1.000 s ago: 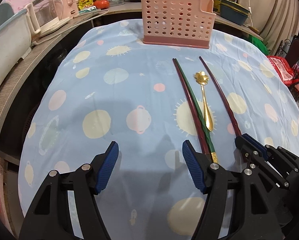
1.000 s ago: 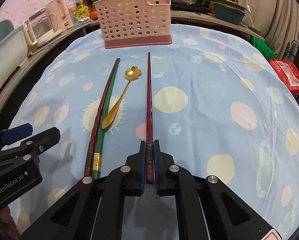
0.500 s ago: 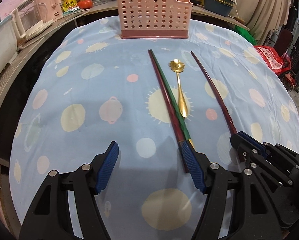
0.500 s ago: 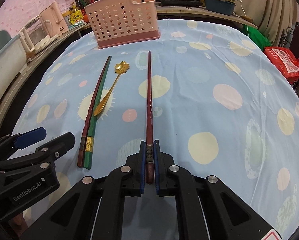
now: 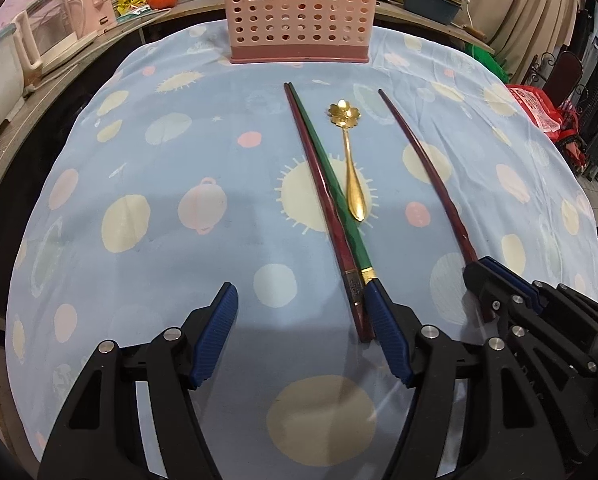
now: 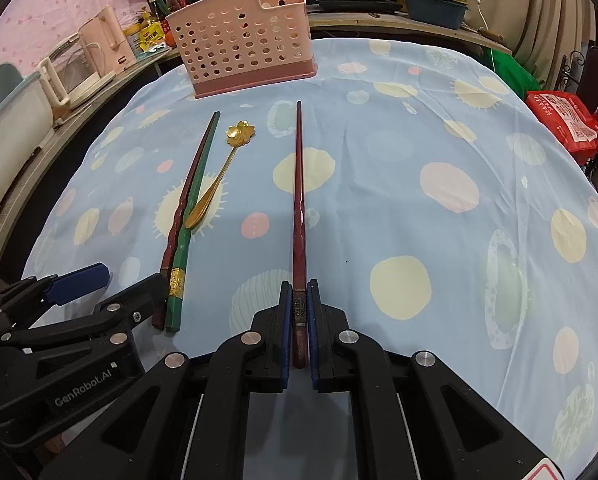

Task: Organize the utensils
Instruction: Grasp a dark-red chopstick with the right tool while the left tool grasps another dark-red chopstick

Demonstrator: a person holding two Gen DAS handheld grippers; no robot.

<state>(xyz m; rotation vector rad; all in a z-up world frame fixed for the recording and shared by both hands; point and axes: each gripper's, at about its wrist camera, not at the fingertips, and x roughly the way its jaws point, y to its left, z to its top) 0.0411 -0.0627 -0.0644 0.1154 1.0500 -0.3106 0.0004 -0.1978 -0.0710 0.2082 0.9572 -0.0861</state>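
We have the right tongs (image 6: 298,320) closed on the near end of one dark red chopstick (image 6: 299,184); the rest of it still seems to lie on the desk (image 6: 439,128). The left tongs (image 5: 303,336) stand wide open and hold nothing, beside the red and green chopsticks (image 5: 327,200) and gold spoon (image 5: 349,164). Next we should probably lift it toward the pink basket (image 6: 239,52) at the far edge. A spotted blue cloth covers the desk; kitchen clutter lies behind.

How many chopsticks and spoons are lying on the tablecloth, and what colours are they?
Dark red chopsticks: 2, one held in the right hand-held gripper, at, and one lying loose
Green chopstick: 1
Gold spoon: 1
Total: 4
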